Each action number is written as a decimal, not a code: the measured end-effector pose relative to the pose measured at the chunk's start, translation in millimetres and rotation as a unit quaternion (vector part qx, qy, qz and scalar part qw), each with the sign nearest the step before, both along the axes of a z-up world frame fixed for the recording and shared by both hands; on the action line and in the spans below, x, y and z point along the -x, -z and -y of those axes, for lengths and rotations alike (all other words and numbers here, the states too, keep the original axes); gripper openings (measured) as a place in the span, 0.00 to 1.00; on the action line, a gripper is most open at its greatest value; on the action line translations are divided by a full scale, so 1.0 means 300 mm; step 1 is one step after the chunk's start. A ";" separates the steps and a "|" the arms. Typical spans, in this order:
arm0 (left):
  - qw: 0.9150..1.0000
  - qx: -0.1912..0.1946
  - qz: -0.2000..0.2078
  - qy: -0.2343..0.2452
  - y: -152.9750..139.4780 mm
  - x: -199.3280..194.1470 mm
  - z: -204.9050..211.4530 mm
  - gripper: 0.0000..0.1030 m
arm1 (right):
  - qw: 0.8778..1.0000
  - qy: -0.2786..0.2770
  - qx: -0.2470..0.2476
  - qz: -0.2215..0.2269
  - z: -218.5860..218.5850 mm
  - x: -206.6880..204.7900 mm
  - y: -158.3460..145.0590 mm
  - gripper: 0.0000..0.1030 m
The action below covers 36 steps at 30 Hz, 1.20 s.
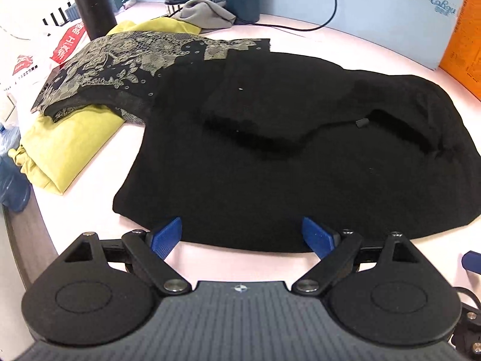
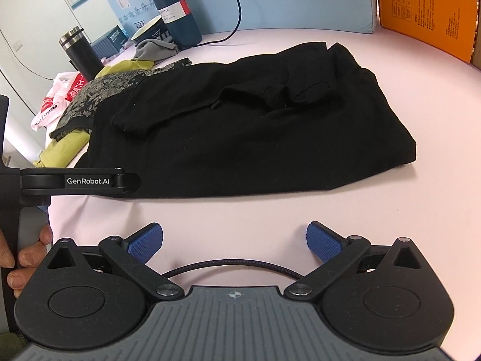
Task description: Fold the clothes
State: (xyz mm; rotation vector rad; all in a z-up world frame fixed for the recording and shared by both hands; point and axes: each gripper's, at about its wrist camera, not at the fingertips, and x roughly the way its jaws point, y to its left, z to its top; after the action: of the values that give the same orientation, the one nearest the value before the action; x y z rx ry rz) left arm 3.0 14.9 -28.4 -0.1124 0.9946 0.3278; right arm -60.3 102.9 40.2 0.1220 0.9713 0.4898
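Bare fingers (image 2: 33,252) beside right tool (image 2: 234,242)

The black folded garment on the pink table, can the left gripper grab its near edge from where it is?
Probably yes. The left gripper has its jaws wide open right at the near hem of the black folded garment, and nothing lies between them on the pink table.

A: What lies under the patterned black lace garment (image 1: 120,60)?
B: A yellow-green cloth (image 1: 69,147), mostly covered; its far part is hidden.
A: And the orange cardboard box (image 2: 427,9)?
B: Cut off by the frame at the desk's far right corner; its print is too small to read.
A: The hand (image 2: 21,258)?
B: Only fingertips show.
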 end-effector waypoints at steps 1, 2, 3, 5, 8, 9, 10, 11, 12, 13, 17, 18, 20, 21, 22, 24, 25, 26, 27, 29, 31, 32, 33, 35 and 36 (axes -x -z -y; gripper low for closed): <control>1.000 -0.001 -0.001 0.002 0.001 -0.002 0.002 0.84 | 1.000 0.000 0.000 0.000 0.000 0.000 0.000 1.00; 1.000 -0.001 -0.001 0.003 0.001 -0.003 0.001 0.84 | 1.000 0.000 0.000 0.000 0.001 -0.001 0.000 1.00; 1.000 0.000 -0.001 0.003 0.001 -0.003 0.001 0.84 | 1.000 0.000 0.000 0.000 0.001 -0.001 0.000 1.00; 1.000 0.000 -0.001 0.004 0.001 -0.003 0.000 0.84 | 1.000 0.001 -0.001 0.000 0.002 -0.002 0.001 1.00; 1.000 -0.002 -0.001 0.010 0.001 -0.002 0.004 0.84 | 1.000 0.002 -0.001 0.001 0.004 0.000 0.003 1.00; 1.000 -0.002 -0.001 0.013 0.001 -0.001 0.006 0.84 | 1.000 0.002 -0.002 0.002 0.004 0.001 0.003 1.00; 1.000 -0.003 -0.001 0.016 0.002 0.000 0.009 0.84 | 1.000 0.001 -0.002 0.003 0.004 0.003 0.003 1.00; 1.000 -0.004 -0.002 0.019 0.002 0.001 0.013 0.84 | 1.000 0.001 -0.002 0.004 0.004 0.004 0.004 1.00; 1.000 -0.005 -0.002 0.023 0.002 0.002 0.018 0.84 | 1.000 0.001 -0.001 0.005 0.005 0.005 0.004 1.00; 1.000 -0.006 -0.002 0.027 0.001 0.003 0.023 0.84 | 1.000 -0.001 0.000 0.005 0.005 0.006 0.003 1.00; 0.999 -0.009 -0.004 0.046 0.001 0.008 0.047 0.84 | 1.000 0.000 0.000 0.009 0.009 0.017 0.005 1.00; 0.999 -0.008 -0.005 0.050 0.003 0.010 0.051 0.84 | 1.000 0.000 0.000 0.011 0.011 0.021 0.006 1.00; 0.999 -0.005 -0.006 0.054 0.007 0.013 0.057 0.84 | 1.000 -0.001 0.002 0.014 0.013 0.031 0.007 1.00; 0.998 -0.002 -0.006 0.055 0.009 0.015 0.059 0.86 | 1.000 0.000 0.001 0.016 0.016 0.036 0.008 1.00; 0.998 0.000 -0.007 0.056 0.011 0.016 0.062 0.86 | 1.000 0.000 0.000 0.018 0.019 0.042 0.009 1.00; 0.998 0.006 -0.010 0.060 0.017 0.019 0.066 0.91 | 1.000 0.001 -0.002 0.022 0.025 0.053 0.010 1.00; 0.998 0.010 -0.010 0.062 0.018 0.021 0.068 0.91 | 1.000 0.001 -0.002 0.022 0.027 0.057 0.010 1.00; 0.998 0.013 -0.009 0.063 0.019 0.023 0.071 0.91 | 1.000 0.000 -0.001 0.022 0.028 0.060 0.010 1.00; 0.998 0.016 -0.009 0.065 0.019 0.025 0.075 0.92 | 1.000 -0.001 0.000 0.022 0.028 0.062 0.010 1.00; 0.997 0.019 -0.009 0.069 0.021 0.029 0.083 0.93 | 1.000 -0.002 0.001 0.022 0.032 0.066 0.009 1.00; 0.997 0.020 -0.010 0.073 0.024 0.034 0.092 0.95 | 1.000 -0.002 0.000 0.022 0.036 0.069 0.010 1.00; 0.997 0.021 -0.011 0.075 0.025 0.036 0.096 0.96 | 1.000 -0.002 0.000 0.022 0.037 0.071 0.010 1.00; 0.997 0.022 -0.011 0.077 0.026 0.038 0.099 0.97 | 1.000 -0.003 0.001 0.022 0.038 0.073 0.010 1.00; 0.997 0.024 -0.013 0.078 0.028 0.041 0.099 0.98 | 1.000 -0.003 0.002 0.023 0.038 0.076 0.010 1.00; 0.997 0.025 -0.013 0.078 0.028 0.043 0.099 0.98 | 1.000 -0.003 0.002 0.023 0.038 0.077 0.010 1.00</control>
State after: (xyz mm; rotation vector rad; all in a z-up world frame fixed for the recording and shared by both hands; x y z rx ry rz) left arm -9.8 -14.8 -36.9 -0.0745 1.0310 0.1613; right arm -83.5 91.5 37.1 0.1030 0.9274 0.4935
